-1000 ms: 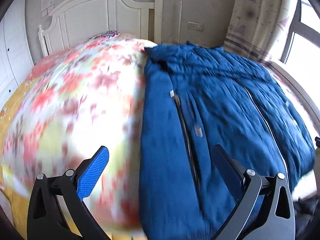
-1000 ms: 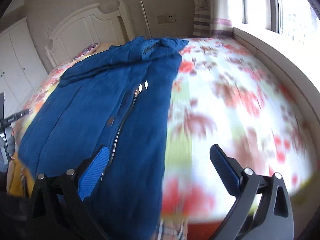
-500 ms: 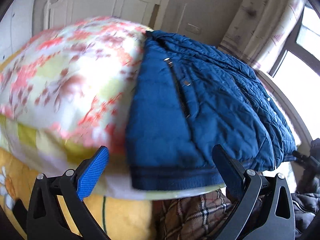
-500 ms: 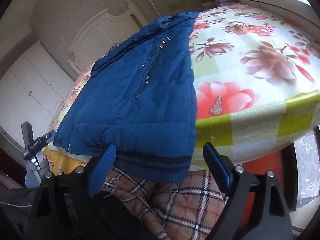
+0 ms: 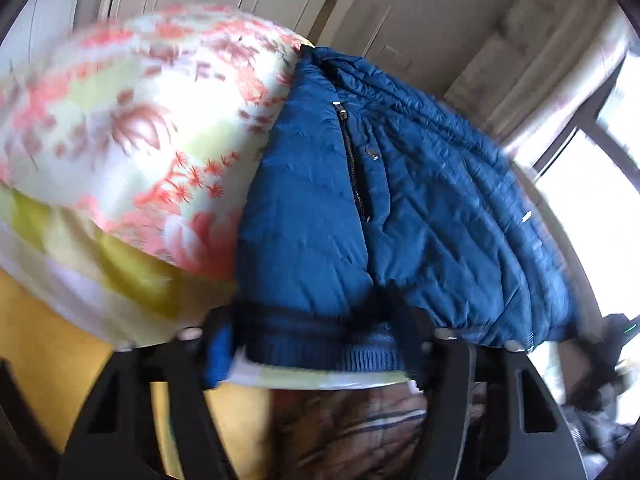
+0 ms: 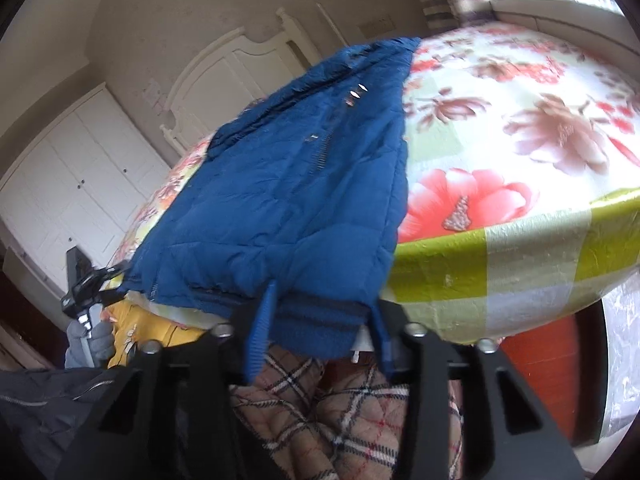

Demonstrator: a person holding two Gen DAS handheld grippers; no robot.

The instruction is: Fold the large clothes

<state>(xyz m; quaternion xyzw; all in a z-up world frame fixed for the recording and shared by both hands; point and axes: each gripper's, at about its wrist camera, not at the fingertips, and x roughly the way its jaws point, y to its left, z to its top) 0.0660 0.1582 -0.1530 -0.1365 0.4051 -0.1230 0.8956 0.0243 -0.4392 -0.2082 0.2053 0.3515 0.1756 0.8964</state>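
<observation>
A blue quilted jacket (image 5: 400,208) lies zipped and flat on the floral bed, its ribbed hem (image 5: 320,344) hanging over the near edge. My left gripper (image 5: 312,336) straddles the hem's left corner. Its jaws are closing and blurred, with a sliver of sheet showing beside the left pad. In the right wrist view the jacket (image 6: 288,184) runs up toward the headboard. My right gripper (image 6: 320,328) is closing on the hem's right corner (image 6: 320,320), with both blue pads against the knit band. The left gripper (image 6: 84,284) shows small at the far left, held by a gloved hand (image 6: 86,340).
The floral bedsheet (image 6: 500,140) has a green-checked border (image 6: 520,256) along the bed edge. Plaid quilted fabric (image 6: 352,412) sits right under both grippers. Yellow cloth (image 5: 48,352) hangs at the left. A white headboard (image 6: 224,76), wardrobe doors (image 6: 72,184) and a bright window (image 5: 592,184) surround the bed.
Both grippers dropped from above the bed to its near edge and came in around the jacket's hem. Their jaws, wide open before, have narrowed onto the hem corners.
</observation>
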